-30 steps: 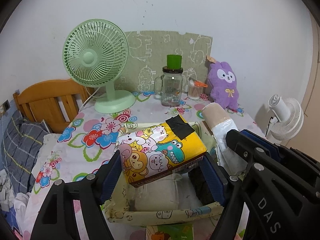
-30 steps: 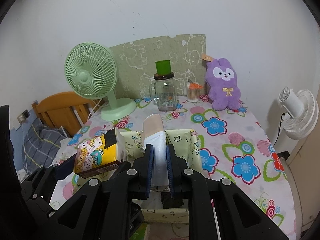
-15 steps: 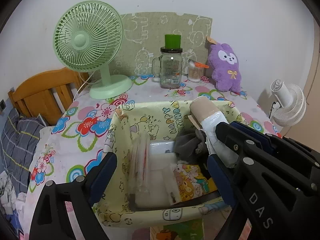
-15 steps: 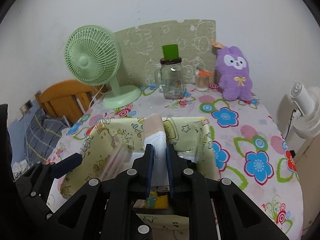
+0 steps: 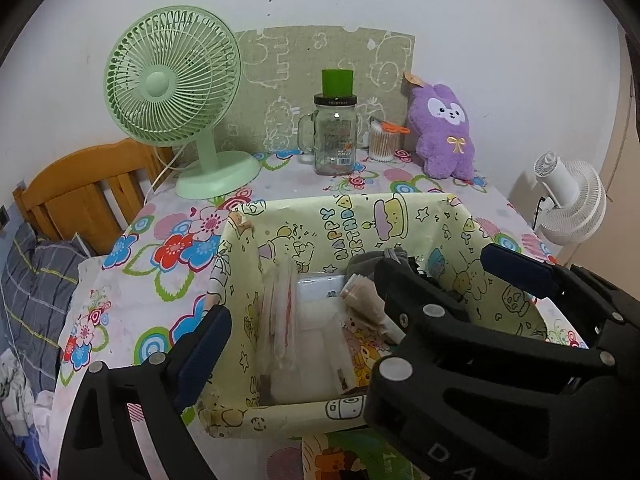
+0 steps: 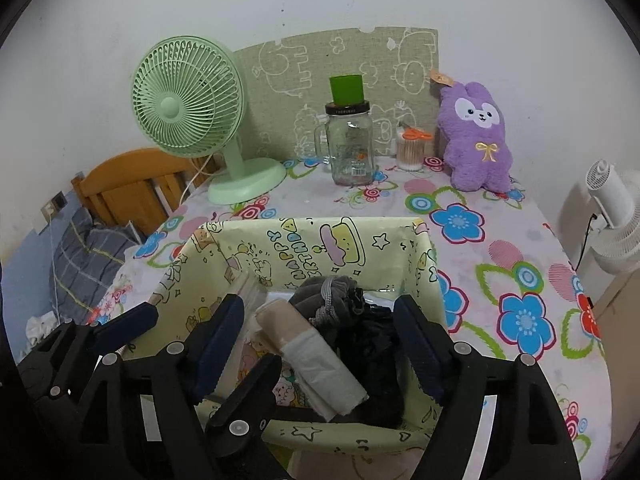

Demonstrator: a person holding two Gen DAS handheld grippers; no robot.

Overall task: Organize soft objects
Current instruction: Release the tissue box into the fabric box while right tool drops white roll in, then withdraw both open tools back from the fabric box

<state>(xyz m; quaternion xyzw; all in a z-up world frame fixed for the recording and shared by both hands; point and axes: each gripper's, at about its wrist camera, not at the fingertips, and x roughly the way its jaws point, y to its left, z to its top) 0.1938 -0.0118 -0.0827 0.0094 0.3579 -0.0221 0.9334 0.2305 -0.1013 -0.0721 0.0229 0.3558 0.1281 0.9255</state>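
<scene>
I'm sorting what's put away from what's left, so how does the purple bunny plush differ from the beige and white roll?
The purple bunny plush sits upright on the flowered table by the wall; the beige and white roll lies tilted inside the yellow box. The plush is fluffy with a face and gold bow; the roll is a plain smooth cylinder. The roll lies between the right gripper's opening jaws, unpressed; the plush is far from both grippers. Both look soft.

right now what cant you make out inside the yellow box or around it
- Box floor, right side: left wrist view, the right gripper covers it.
- Black bundle: right wrist view, too dark to identify.
- Printed pack under the roll: both views, mostly covered.
- Jar label: too small to read.
</scene>
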